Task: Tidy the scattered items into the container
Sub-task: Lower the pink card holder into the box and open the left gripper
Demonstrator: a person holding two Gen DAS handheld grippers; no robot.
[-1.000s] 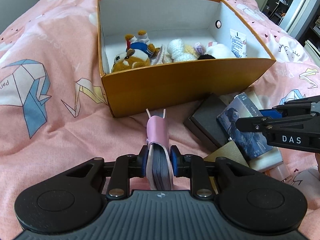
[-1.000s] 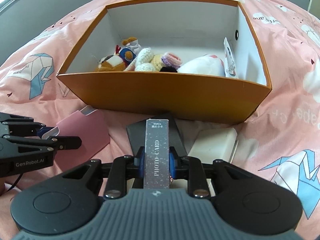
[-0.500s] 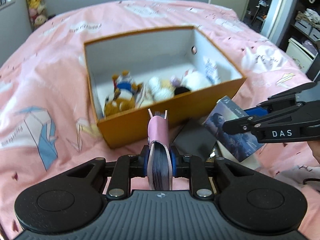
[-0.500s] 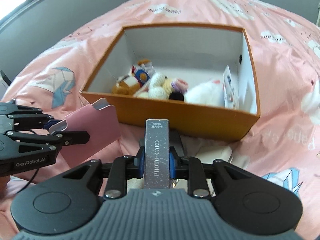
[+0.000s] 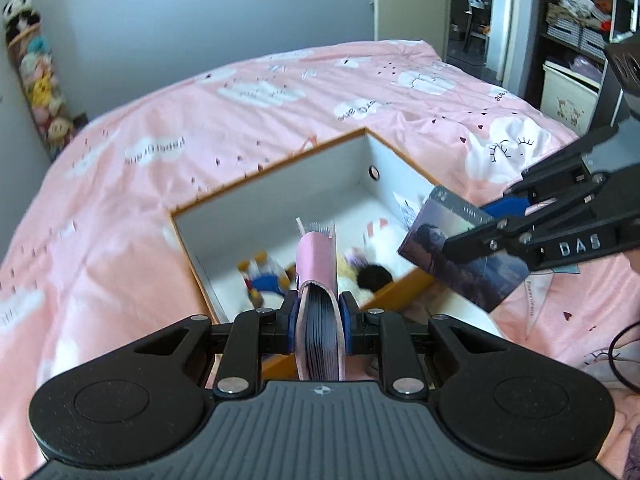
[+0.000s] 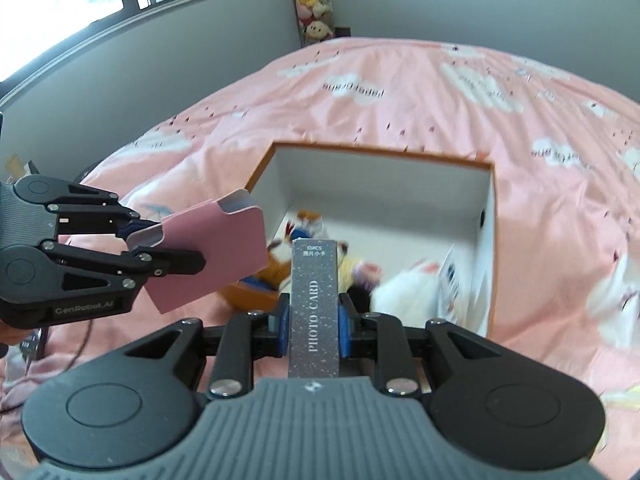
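An orange box [image 5: 276,164] [image 6: 384,154] with white inner walls sits open on the pink bed. Small plush toys [image 5: 262,274] [image 6: 404,294] lie on its floor. My left gripper [image 5: 319,304] is shut on a pink card holder [image 5: 316,264] [image 6: 216,252] full of dark cards, held above the box's near left corner. My right gripper [image 6: 314,312] is shut on a grey glittery photo card box [image 6: 314,300] [image 5: 460,256], held above the box's near edge. Each gripper shows in the other's view, side by side and apart.
The pink bedspread [image 5: 120,208] with cloud prints surrounds the box. A grey wall and a column of hanging plush toys [image 5: 38,80] stand behind the bed. A doorway and shelves [image 5: 576,28] are at the far right. A dark cable [image 5: 624,352] lies at the right edge.
Both grippers have risen from the bedspread with their items and now look down into the box from above. The dark items on the bed in front of the box have dropped from sight.
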